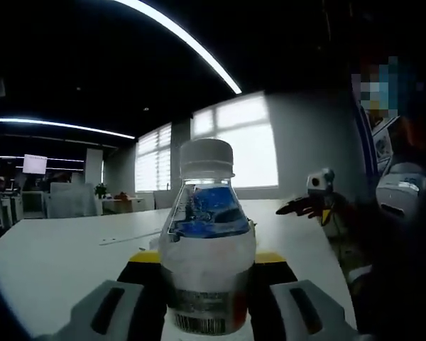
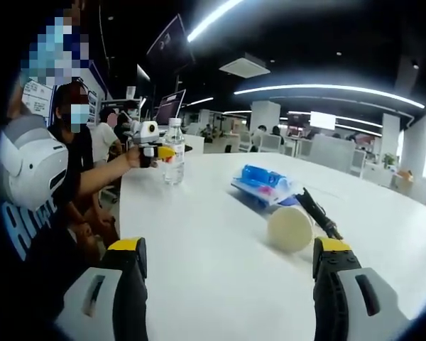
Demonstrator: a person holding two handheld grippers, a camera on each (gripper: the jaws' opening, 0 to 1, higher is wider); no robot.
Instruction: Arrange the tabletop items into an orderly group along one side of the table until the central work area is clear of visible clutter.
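Bottle (image 1: 206,241) between left gripper (image 1: 206,312) jaws

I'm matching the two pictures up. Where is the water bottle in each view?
Left gripper view: the bottle stands bottom centre, close up, between the left gripper's jaws.
Right gripper view: the bottle is small, upper left of centre, at the table's far end, held by the left gripper.
Shared landmark: the white table.
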